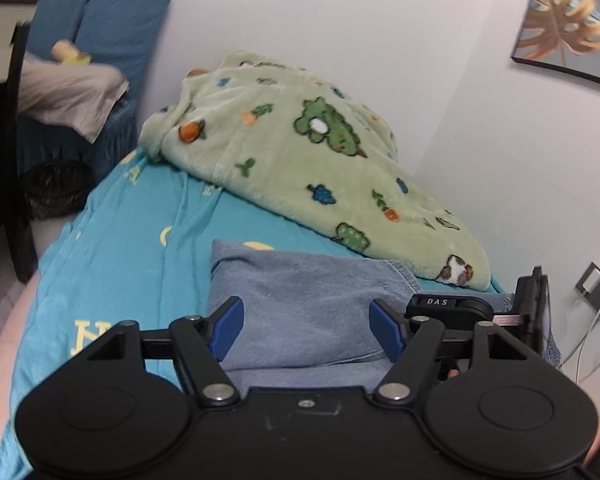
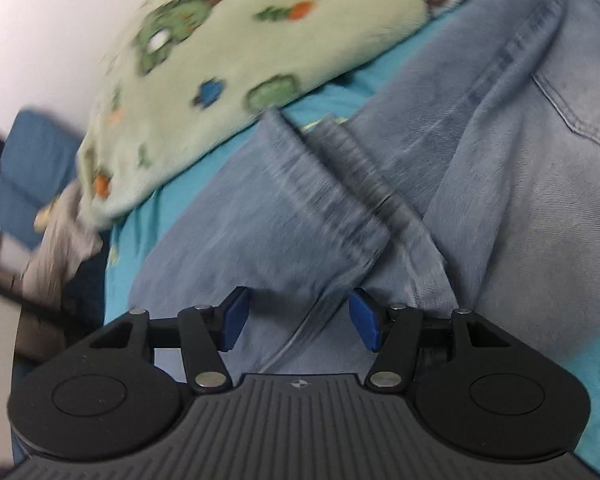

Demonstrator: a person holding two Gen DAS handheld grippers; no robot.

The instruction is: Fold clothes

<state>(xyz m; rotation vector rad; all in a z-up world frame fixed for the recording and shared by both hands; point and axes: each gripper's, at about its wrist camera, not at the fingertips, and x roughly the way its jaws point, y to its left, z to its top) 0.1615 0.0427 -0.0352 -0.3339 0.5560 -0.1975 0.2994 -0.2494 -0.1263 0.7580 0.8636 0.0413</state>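
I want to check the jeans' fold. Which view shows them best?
The right wrist view: the jeans fill it, with seams, pocket and overlapping legs visible, though blurred. The left wrist view shows only one folded end.

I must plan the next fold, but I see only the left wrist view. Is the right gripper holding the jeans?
Observer: No. The right gripper is open; nothing sits between its pads.
Operator: Which part lies before it?
Observer: A folded-over leg of the jeans; its hem end points toward the green blanket.
Operator: Can you see a pocket?
Observer: Yes, a back pocket, facing up, right of that leg.
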